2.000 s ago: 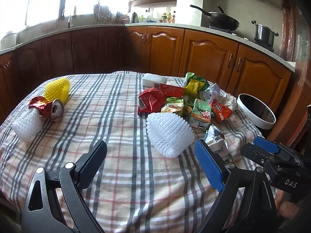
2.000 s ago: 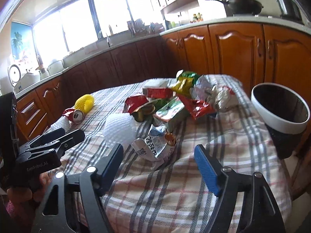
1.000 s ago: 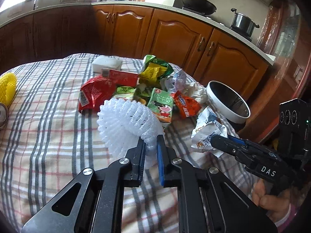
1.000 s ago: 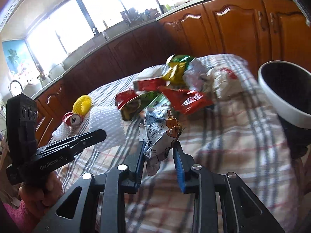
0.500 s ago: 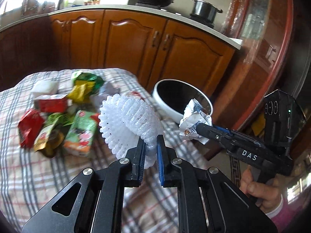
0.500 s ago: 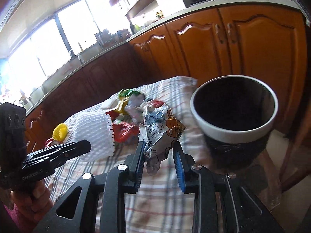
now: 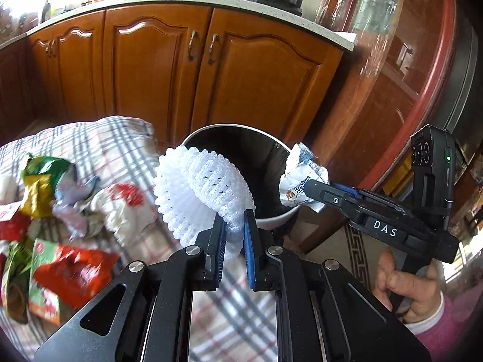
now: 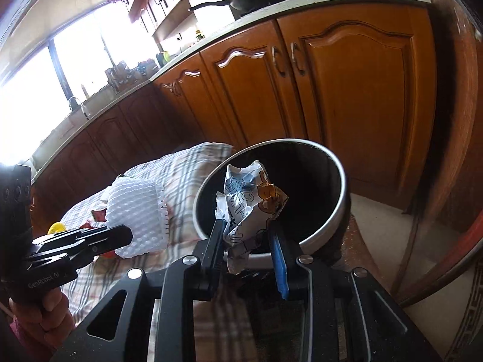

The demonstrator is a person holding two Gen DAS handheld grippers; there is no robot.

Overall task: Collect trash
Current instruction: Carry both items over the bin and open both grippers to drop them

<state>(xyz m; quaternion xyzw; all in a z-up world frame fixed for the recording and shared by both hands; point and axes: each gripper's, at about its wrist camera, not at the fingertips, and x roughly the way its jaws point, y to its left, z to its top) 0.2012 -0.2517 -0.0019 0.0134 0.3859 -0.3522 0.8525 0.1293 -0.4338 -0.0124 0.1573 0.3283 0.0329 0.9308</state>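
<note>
My left gripper [image 7: 235, 229] is shut on a white foam fruit net [image 7: 199, 193] and holds it at the near rim of the round white-rimmed trash bin [image 7: 271, 220]. My right gripper [image 8: 249, 235] is shut on a crumpled silver snack wrapper [image 8: 250, 202] and holds it over the bin's [image 8: 329, 220] dark opening. The right gripper also shows in the left wrist view [image 7: 314, 190] with the wrapper [image 7: 302, 178]. The foam net shows in the right wrist view [image 8: 135, 214], left of the bin.
Several wrappers and cartons [image 7: 66, 256] lie on the plaid tablecloth [image 7: 99, 141] left of the bin. Wooden cabinets [image 7: 187, 66] stand behind. A red-framed glass door [image 7: 392, 90] is at the right. A yellow foam net [image 8: 56, 227] lies far back.
Both grippers shut on their trash, lifted it off the table and carried it right to the bin. In the last half second both moved closer over the bin's rim.
</note>
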